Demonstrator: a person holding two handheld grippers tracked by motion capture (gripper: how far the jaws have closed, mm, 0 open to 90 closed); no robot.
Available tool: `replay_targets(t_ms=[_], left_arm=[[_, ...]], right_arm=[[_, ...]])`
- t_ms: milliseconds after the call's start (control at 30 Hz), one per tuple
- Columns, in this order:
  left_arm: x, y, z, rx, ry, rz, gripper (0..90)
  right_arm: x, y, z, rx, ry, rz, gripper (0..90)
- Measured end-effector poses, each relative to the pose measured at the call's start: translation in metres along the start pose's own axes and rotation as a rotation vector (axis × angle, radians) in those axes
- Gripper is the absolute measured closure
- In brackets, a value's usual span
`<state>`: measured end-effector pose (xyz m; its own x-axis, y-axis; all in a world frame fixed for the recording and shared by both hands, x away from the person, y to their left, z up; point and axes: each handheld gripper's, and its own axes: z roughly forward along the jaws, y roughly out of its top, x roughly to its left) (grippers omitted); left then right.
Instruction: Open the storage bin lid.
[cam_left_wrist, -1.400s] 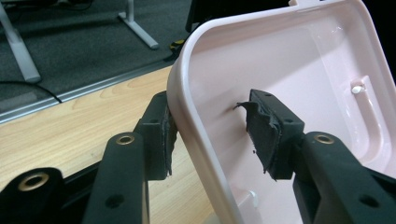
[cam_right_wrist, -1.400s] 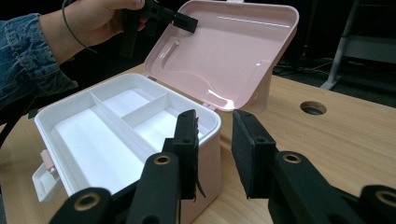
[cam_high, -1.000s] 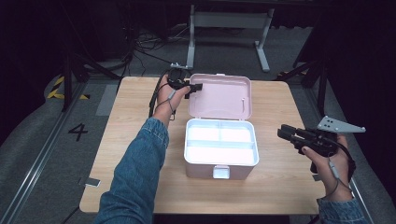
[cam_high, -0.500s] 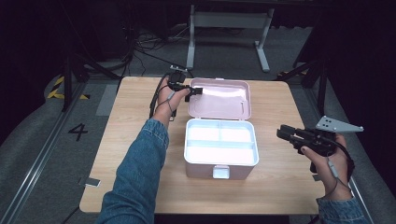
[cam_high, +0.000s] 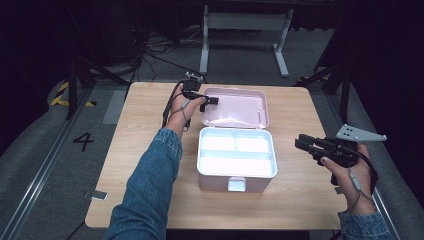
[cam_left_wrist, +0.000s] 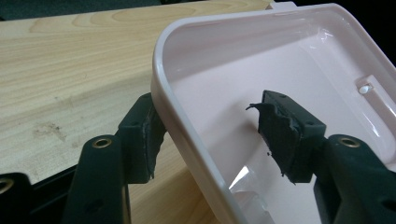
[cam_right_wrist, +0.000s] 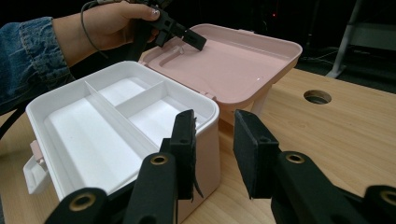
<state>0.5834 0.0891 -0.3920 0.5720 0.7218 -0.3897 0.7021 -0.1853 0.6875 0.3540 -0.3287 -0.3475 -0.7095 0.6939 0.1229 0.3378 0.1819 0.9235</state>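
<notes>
Opening of box: done as far as the pictures show, pink lid (cam_high: 235, 106) swung fully back and lying flat behind the white tray (cam_high: 236, 153)
Box place: middle of the wooden table (cam_high: 140, 125), latch (cam_high: 236, 184) on the near side, facing the person
Tray: three white compartments, all bare
Left gripper (cam_left_wrist: 212, 133): straddling the lid's left rim, one pad outside against or just beside the rim, the other inside and clear of the wall; jaws just been opening, so released rather than clamped
Left hand (cam_high: 182, 107): reached far across the table, denim sleeve (cam_high: 150, 185) stretched along the box's left side, gripper pointing level toward the lid
Right gripper (cam_right_wrist: 212, 149): jaws parted, nothing between them, aimed at the box's right corner
Right hand (cam_high: 345, 162): resting at the table's right edge, well apart from the box, grey plate (cam_high: 357, 134) on top
Left to do: judged little for the lid itself; drawing the left gripper off the rim, then whatever filling or closing follows
</notes>
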Motion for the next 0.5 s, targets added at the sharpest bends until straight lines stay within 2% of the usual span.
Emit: replay_targets(t_ms=[233, 433, 467, 500], left_arm=[[-0.0003, -0.0027, 0.0029, 0.034, 0.014, -0.018, 38.7], [-0.0008, -0.006, 0.0027, 0.032, 0.031, -0.04, 34.9], [-0.001, -0.006, 0.0018, 0.035, 0.037, -0.036, 33.2], [-0.0007, -0.0061, 0.0005, 0.017, 0.046, -0.011, 31.1]], right_arm=[[0.0002, -0.0003, 0.0012, 0.003, 0.002, -0.002, 69.1], [0.0005, 0.0, 0.0019, 0.002, 0.007, 0.001, 69.0], [0.0007, 0.0002, 0.0021, 0.003, 0.009, 0.003, 68.9], [0.0008, 0.0005, 0.0025, 0.004, 0.009, 0.003, 68.7]])
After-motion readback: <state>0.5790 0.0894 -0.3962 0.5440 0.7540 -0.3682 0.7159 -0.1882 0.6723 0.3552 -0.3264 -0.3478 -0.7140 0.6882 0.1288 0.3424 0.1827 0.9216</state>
